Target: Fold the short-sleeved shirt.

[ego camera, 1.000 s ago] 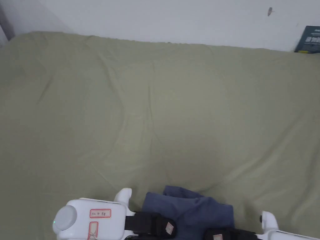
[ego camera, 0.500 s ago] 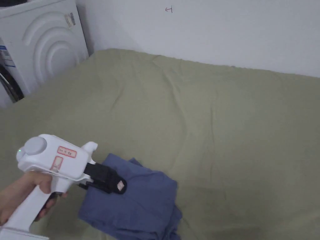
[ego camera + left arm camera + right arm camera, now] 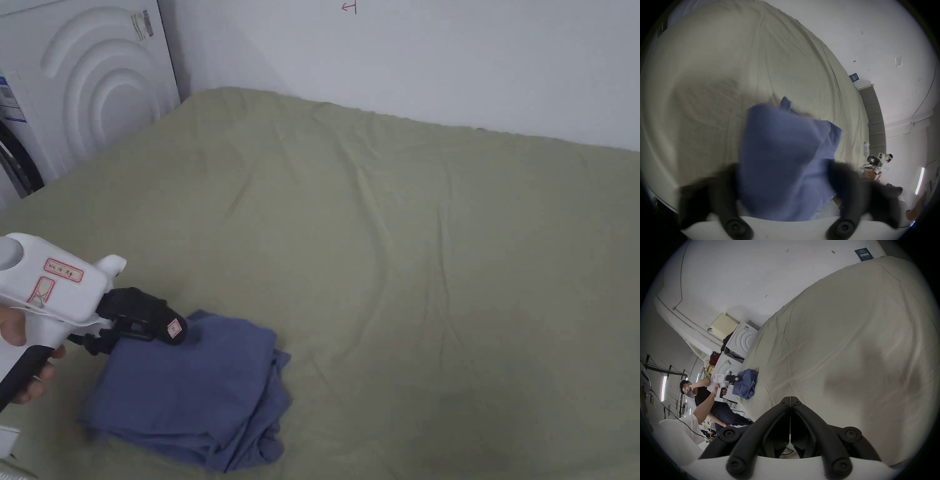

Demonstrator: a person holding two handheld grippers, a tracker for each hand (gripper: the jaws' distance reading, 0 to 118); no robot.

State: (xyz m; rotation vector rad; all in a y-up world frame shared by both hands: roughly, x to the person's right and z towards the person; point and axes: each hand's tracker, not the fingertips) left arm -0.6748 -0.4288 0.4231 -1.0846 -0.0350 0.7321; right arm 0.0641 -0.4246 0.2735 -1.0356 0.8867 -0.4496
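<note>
Shirt [image 3: 187, 387] lies folded near the bed [image 3: 406, 250] edge, our left tongs [image 3: 786, 183] agape around it, right tongs [image 3: 790, 400] closed, empty; careless dragging could undo the folds.

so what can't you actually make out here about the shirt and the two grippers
- Left gripper, head view: its black jaws overlap the blue shirt, so contact there is unclear.
- Left gripper view: the jaws are motion-blurred, spread either side of the shirt; any pinch is unreadable.
- Shirt's folds: its underside is hidden against the green sheet.
- Right gripper: jaws together, nothing between them; the shirt is small and far off.
</note>
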